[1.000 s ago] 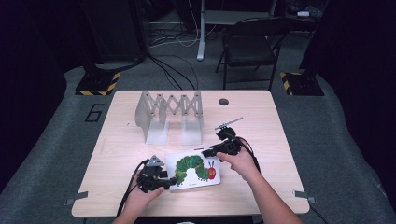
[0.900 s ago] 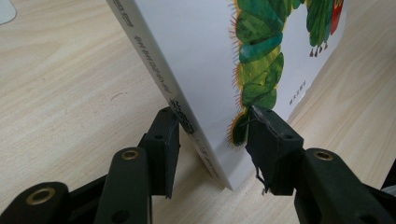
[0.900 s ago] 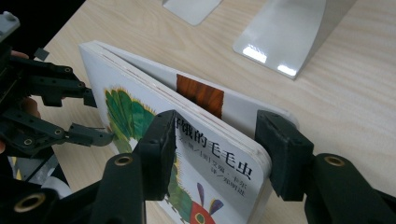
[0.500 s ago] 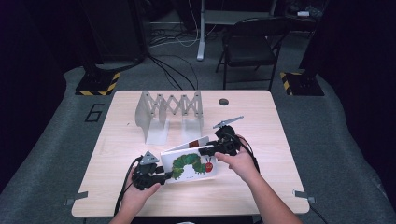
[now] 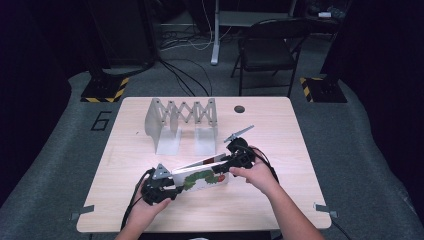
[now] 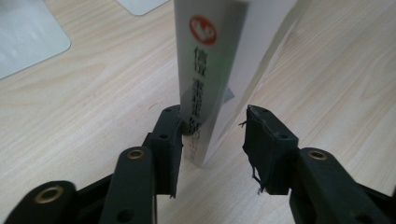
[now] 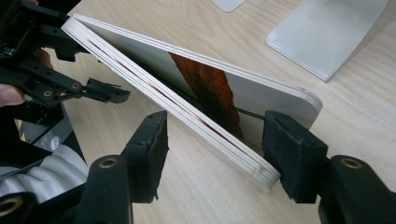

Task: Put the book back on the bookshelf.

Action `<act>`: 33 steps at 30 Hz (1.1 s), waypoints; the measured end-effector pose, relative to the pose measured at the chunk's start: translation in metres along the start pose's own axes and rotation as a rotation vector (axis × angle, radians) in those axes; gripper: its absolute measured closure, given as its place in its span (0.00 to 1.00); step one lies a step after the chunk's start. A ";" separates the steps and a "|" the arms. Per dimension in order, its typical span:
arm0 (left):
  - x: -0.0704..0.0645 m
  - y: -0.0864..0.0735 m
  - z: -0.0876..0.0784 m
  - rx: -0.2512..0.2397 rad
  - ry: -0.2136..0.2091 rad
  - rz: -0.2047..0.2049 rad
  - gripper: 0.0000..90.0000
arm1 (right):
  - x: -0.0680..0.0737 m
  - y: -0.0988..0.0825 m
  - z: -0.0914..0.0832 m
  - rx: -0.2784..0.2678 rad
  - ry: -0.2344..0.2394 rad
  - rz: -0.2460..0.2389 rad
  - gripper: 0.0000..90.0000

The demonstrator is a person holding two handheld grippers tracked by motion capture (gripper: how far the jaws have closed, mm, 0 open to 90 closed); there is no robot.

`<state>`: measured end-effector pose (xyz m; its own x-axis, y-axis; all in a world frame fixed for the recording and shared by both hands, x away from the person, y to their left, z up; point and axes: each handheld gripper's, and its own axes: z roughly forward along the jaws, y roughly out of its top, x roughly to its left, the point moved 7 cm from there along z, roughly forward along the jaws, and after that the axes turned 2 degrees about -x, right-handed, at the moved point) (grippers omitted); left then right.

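A picture book [image 5: 202,176] with a green caterpillar on its cover is seen standing on edge near the front of the wooden table [image 5: 280,135], tilted and slightly fanned open, between the two grippers. In the high view the left gripper [image 5: 167,189] is placed at the book's left end and the right gripper [image 5: 231,162] at its right end; a hand [image 5: 257,172] is wrapped around the right gripper.

In the left gripper view the book's spine [image 6: 205,84] is observed upright between the jaws of the left gripper [image 6: 212,140]. The jaws are spread. One jaw is touching the spine; the other stands apart from it, with table surface visible in the gap.

In the right gripper view the thick board pages [image 7: 187,112] are seen parted, an orange-brown printed page showing inside. The jaws of the right gripper [image 7: 215,149] are spread around the book's corner. One pad lies against or just beside the page edges; whether it is pressing cannot be told. The other jaw is clear of the book. The left gripper [image 7: 100,91] is recorded farther off at the book's other end.

Behind the book, a grey folding rack [image 5: 181,120] with a scissor lattice is standing on the table, well apart from it. A small dark round disc [image 5: 239,109] is noted near the far edge. A black folding chair [image 5: 267,50] stands on the floor beyond the table.
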<state>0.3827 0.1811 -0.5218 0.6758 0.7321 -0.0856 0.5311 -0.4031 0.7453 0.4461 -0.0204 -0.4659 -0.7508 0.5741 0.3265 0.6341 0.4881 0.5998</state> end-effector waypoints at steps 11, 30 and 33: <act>-0.012 0.013 -0.005 -0.035 -0.015 0.059 0.57 | -0.001 -0.004 0.001 0.016 -0.017 0.005 0.39; -0.028 0.046 0.008 -0.096 -0.079 0.122 0.47 | -0.013 -0.018 -0.030 -0.094 -0.117 0.040 0.39; -0.030 0.049 0.012 -0.097 -0.083 0.121 0.47 | -0.017 -0.021 -0.034 -0.113 -0.124 0.053 0.39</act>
<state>0.3940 0.1328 -0.4905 0.7741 0.6316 -0.0427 0.3942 -0.4282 0.8132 0.4390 -0.0625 -0.4596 -0.6839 0.6772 0.2714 0.6419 0.3819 0.6649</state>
